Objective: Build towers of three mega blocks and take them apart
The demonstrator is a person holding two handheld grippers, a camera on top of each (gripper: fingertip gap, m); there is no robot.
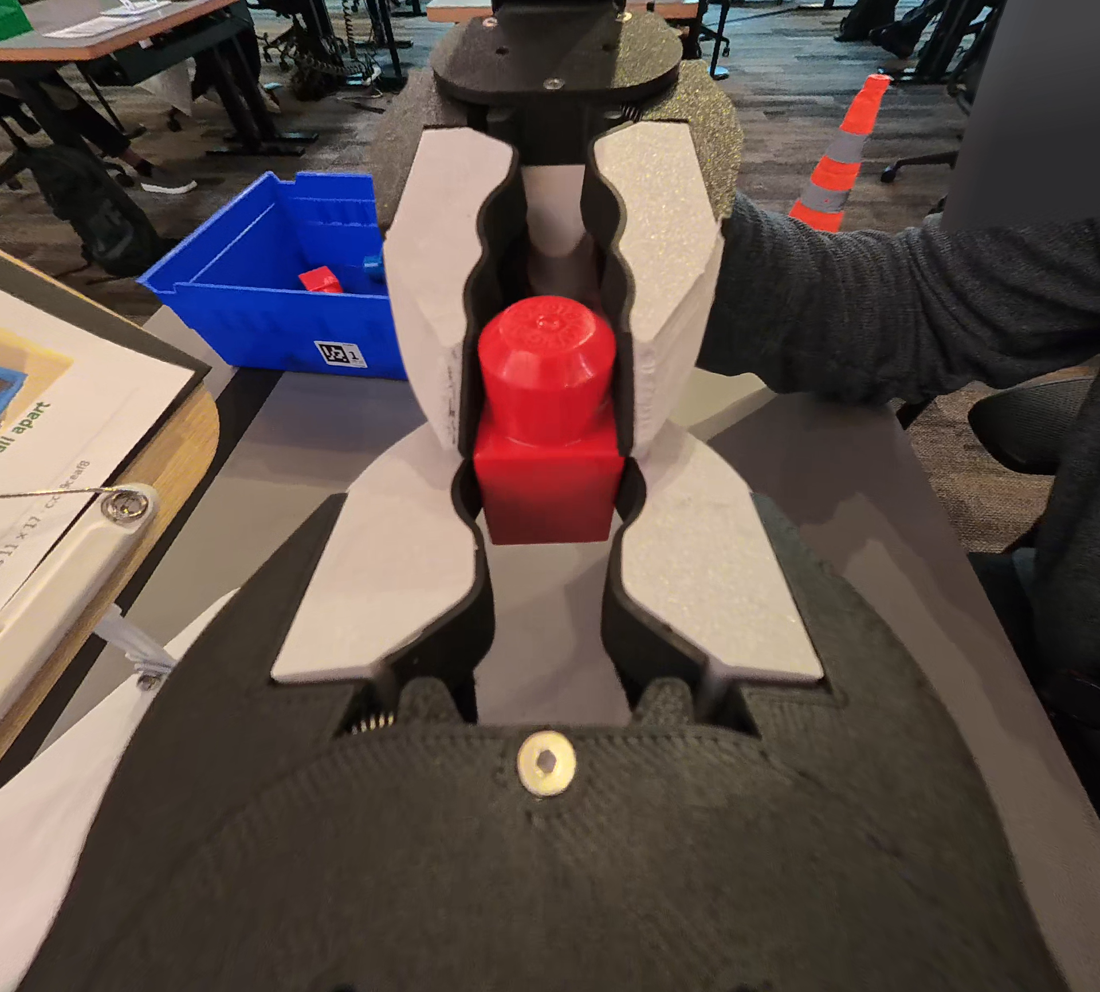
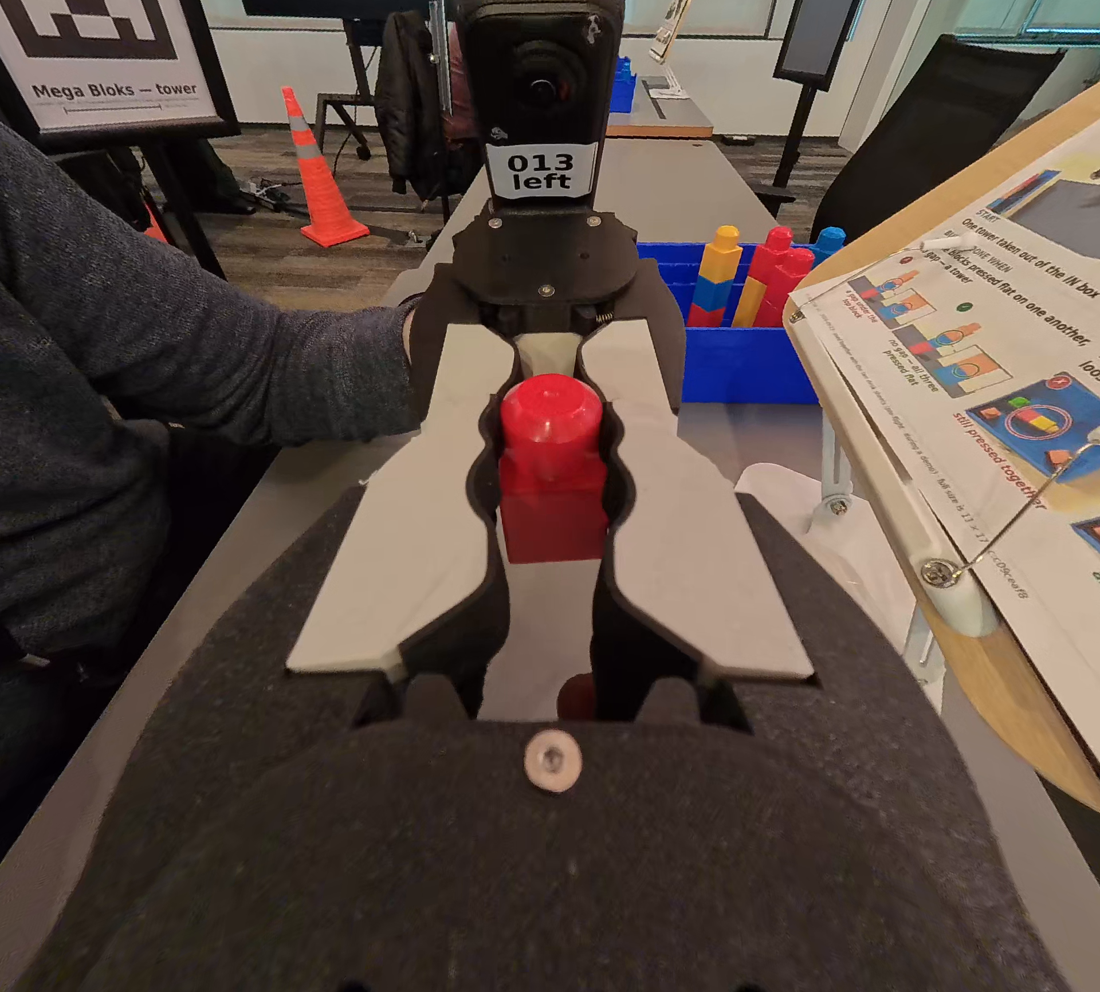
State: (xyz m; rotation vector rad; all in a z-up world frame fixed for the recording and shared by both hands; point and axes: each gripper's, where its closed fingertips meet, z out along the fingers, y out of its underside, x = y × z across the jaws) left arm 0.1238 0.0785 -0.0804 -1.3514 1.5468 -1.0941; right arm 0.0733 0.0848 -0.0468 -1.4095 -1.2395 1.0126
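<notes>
A red mega block (image 1: 544, 493), stud up, is held above the grey table (image 1: 333, 451) between both grippers, which face each other. My left gripper (image 1: 547, 487) is shut on its square body. My right gripper (image 1: 547, 368) comes from the far side, with its fingers closed beside the stud. In the right wrist view my right gripper (image 2: 553, 523) is shut on the red block (image 2: 553, 529), and the left gripper (image 2: 550, 416) flanks the stud. A seam crosses the red body there; I cannot tell whether it is two stacked blocks.
A blue bin (image 1: 268, 327) with loose red and blue blocks sits at the far left. Another blue bin (image 2: 744, 362) holds several upright block towers. A tilted instruction board (image 2: 982, 368) stands close beside the grippers. An orange cone (image 2: 315, 178) stands on the floor. The gap from one gripper's tips to the other's is roughly 5 cm.
</notes>
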